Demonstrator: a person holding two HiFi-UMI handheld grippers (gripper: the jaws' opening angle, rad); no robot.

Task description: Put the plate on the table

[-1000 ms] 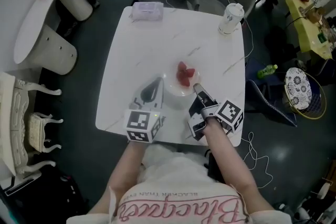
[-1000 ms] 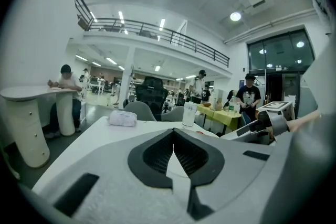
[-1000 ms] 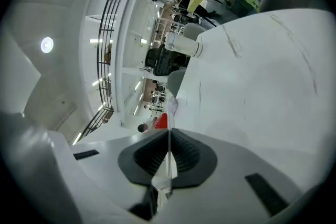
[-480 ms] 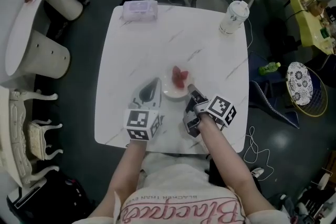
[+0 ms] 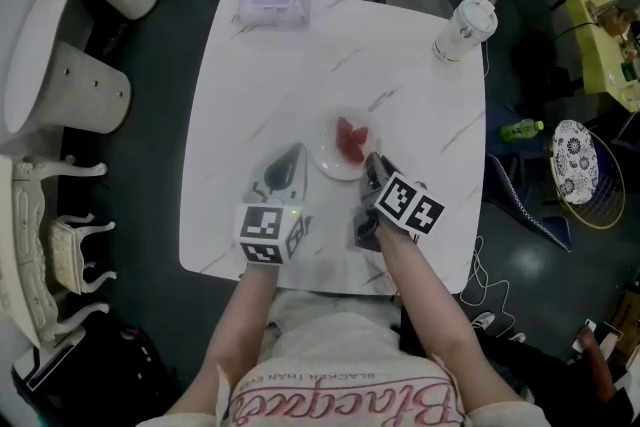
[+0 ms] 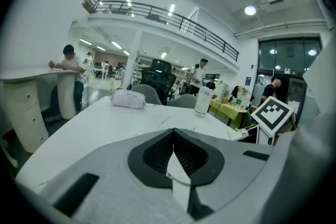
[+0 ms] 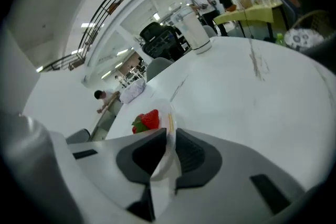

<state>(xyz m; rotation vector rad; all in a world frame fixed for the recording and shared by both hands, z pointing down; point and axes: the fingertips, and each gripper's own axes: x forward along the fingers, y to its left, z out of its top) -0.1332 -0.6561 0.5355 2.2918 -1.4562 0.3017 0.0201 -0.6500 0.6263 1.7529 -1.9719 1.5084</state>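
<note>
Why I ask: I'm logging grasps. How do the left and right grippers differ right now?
The right gripper has its fingers shut on the rim of the plate; the left gripper has its fingers shut on nothing. The right gripper touches the plate, which holds strawberries; the left gripper sits apart from it, to its left. Both point forward over the white table.
</note>
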